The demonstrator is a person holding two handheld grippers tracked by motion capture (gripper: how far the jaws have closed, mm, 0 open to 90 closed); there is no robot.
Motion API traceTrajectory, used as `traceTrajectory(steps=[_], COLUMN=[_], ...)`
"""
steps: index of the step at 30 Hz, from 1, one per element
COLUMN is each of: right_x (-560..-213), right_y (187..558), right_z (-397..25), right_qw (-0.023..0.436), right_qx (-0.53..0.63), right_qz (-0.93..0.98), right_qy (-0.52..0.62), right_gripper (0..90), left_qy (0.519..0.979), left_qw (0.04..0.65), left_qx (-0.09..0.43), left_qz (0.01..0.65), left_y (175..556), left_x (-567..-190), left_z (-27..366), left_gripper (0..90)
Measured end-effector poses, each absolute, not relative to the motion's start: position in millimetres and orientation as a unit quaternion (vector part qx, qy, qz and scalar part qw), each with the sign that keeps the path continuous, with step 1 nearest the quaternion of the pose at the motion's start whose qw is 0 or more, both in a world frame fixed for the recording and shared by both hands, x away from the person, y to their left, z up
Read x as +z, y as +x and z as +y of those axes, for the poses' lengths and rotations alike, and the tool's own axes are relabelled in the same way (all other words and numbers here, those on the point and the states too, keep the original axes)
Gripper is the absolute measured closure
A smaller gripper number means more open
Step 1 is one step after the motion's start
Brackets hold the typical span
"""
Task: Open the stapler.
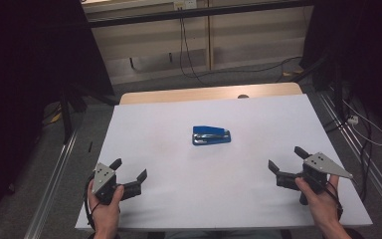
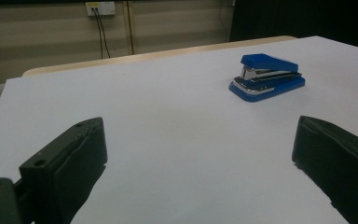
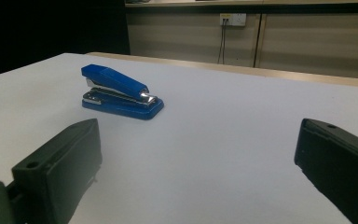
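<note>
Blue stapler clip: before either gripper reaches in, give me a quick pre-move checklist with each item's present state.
1. Blue metal-and-plastic stapler lies flat on its base, lid down: ok.
2. Left gripper open, jaws wide apart: ok.
3. Right gripper open, jaws wide apart: ok.
4. White table top between each gripper and the stapler free of obstacles: ok.
5. Stapler well inside the table edges: ok.
6. Staples loaded inside: cannot tell.
</note>
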State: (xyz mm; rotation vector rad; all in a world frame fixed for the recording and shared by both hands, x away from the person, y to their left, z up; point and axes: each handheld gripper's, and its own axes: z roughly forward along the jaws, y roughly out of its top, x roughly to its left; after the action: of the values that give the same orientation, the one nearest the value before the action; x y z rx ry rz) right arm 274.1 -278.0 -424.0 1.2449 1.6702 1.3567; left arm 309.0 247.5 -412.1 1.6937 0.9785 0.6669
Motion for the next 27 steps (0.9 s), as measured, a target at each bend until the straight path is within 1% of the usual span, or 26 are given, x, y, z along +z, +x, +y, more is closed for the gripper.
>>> traceTrajectory(steps=[6,14,19,21,22,23,24,27], right_x=[-425,-426,-425,-426,-427,-427,-428,-428], right_y=[276,279,278,278,280,280,281,282], right_z=[-277,-276,-275,-274,-273,-273,-270,-265], right_qw=[0.320,0.318,0.314,0.308,0.297,0.297,0.294,0.290], right_qx=[0.515,0.515,0.519,0.520,0.519,0.519,0.521,0.520], right_qz=[0.639,0.643,0.644,0.647,0.655,0.655,0.657,0.664], right_qy=[0.473,0.469,0.467,0.465,0.461,0.461,0.459,0.452], right_gripper=[0.5,1.2,1.0,1.1,1.4,1.4,1.3,1.2], left_qy=[0.707,0.714,0.715,0.717,0.718,0.718,0.726,0.731], left_qw=[0.504,0.502,0.501,0.496,0.497,0.497,0.496,0.494], left_qx=[0.276,0.272,0.260,0.266,0.256,0.256,0.244,0.245], left_qz=[0.413,0.406,0.412,0.411,0.415,0.415,0.409,0.402], left_y=[311,310,310,311,313,313,314,317], left_x=[-414,-413,-415,-415,-416,-416,-417,-416], left_z=[247,244,243,243,241,241,238,233], left_gripper=[3.3,3.0,3.0,3.0,3.0,3.0,3.0,3.4])
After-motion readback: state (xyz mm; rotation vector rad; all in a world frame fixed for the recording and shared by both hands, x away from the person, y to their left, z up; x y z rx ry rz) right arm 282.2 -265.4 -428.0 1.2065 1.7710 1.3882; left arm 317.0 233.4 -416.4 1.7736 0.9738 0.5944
